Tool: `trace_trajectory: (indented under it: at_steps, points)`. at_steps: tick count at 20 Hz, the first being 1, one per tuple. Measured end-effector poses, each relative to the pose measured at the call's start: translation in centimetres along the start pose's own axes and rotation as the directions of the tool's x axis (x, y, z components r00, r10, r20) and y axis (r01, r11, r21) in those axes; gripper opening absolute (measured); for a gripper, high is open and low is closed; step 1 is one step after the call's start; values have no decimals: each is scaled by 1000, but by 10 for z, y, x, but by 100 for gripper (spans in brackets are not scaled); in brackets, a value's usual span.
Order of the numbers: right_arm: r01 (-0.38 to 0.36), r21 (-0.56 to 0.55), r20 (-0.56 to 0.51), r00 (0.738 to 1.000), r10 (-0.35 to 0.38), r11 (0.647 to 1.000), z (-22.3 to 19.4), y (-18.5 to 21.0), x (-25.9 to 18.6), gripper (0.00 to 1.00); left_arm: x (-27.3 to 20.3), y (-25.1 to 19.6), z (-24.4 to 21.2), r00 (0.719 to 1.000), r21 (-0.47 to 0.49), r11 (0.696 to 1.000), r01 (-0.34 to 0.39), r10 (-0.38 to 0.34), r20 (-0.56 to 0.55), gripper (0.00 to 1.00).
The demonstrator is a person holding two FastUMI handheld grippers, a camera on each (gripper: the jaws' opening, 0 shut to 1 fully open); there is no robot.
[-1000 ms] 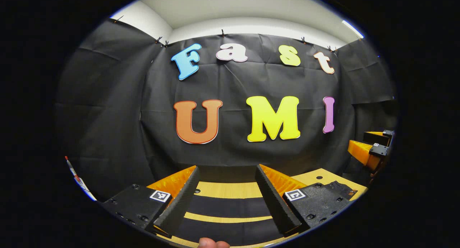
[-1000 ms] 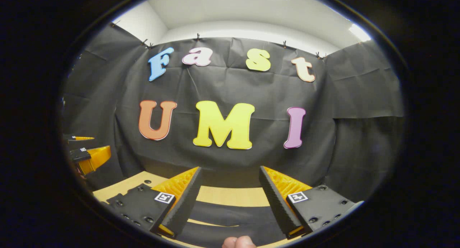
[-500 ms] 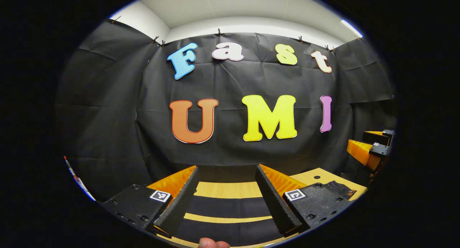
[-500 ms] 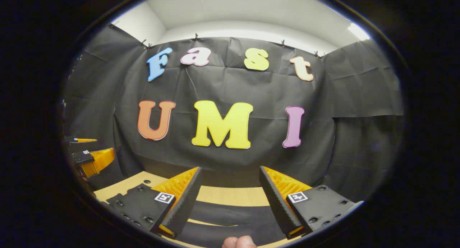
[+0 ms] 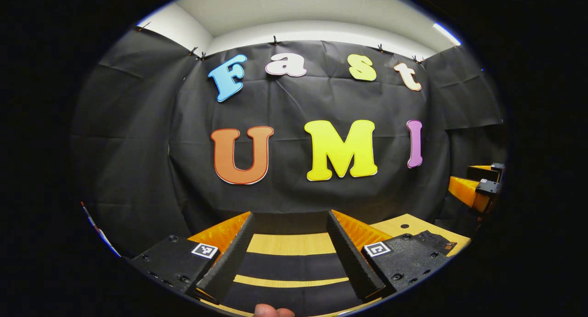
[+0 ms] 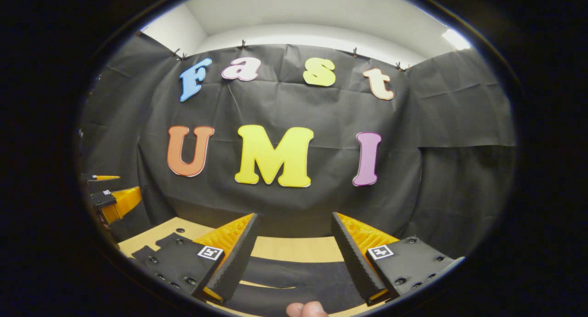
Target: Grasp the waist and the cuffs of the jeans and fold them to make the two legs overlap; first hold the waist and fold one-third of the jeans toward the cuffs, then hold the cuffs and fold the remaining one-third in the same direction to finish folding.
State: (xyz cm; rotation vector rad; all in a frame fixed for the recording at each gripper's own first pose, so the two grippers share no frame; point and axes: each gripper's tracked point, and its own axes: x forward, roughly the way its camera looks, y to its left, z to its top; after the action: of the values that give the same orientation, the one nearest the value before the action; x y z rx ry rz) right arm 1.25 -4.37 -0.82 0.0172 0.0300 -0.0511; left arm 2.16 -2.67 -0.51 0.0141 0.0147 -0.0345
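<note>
Dark jeans [image 5: 289, 265] lie on the wooden table [image 5: 289, 243], and a strip of wood shows between two dark bands of cloth. My left gripper [image 5: 289, 214] hovers over them, open, with nothing between its fingers. In the right gripper view the jeans [image 6: 294, 280] lie low between the fingers of my right gripper [image 6: 294, 214], which is also open and holds nothing. The right gripper [image 5: 477, 193] shows at the far right of the left gripper view. The left gripper [image 6: 112, 200] shows at the left edge of the right gripper view. A thumb tip [image 5: 273, 311] peeks in at the bottom.
The black cloth wall [image 5: 294, 188] stands close behind the table's far edge. The table top [image 6: 151, 239] has small round holes [image 5: 404, 226]. A thin red and white object [image 5: 98, 229] sticks up at the left edge. Another thumb tip [image 6: 305, 309] shows at the bottom.
Both views have drifted a little, so the wall sits slightly further left and up than before. Both grippers' fingers keep the same spread. The jeans have not moved.
</note>
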Motion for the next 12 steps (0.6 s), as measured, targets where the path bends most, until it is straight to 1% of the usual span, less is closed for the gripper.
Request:
trace_trajectory:
  at_steps: [2, 4, 6, 7, 9, 11, 12]
  points:
    - [13, -1, -13, 1000, -13, 1000, -5, -12, 7, 96, 3, 6, -10, 1000, -13, 1000, -14, 14, -23, 99]
    - [25, 0, -31, 999, -25, 1000, -12, -31, 13, 96, 8, 21, -23, 998, -24, 999, -46, 45, -52, 99]
    - [45, -1, -71, 997, -44, 999, -28, -61, 20, 96, 10, 48, -46, 990, -46, 995, -91, 86, -108, 100]
    - [58, 9, -98, 994, -57, 998, -39, -79, 22, 96, 8, 64, -65, 983, -66, 990, -121, 110, -147, 100]
    - [89, 45, -170, 982, -80, 995, -65, -115, 23, 96, -3, 99, -108, 957, -96, 978, -186, 159, -242, 100]
    - [118, 102, -256, 963, -88, 988, -96, -148, 21, 96, -16, 121, -147, 922, -118, 965, -235, 183, -340, 100]
    - [119, 137, -306, 949, -72, 983, -116, -160, 19, 98, -23, 128, -166, 904, -142, 956, -257, 186, -386, 99]
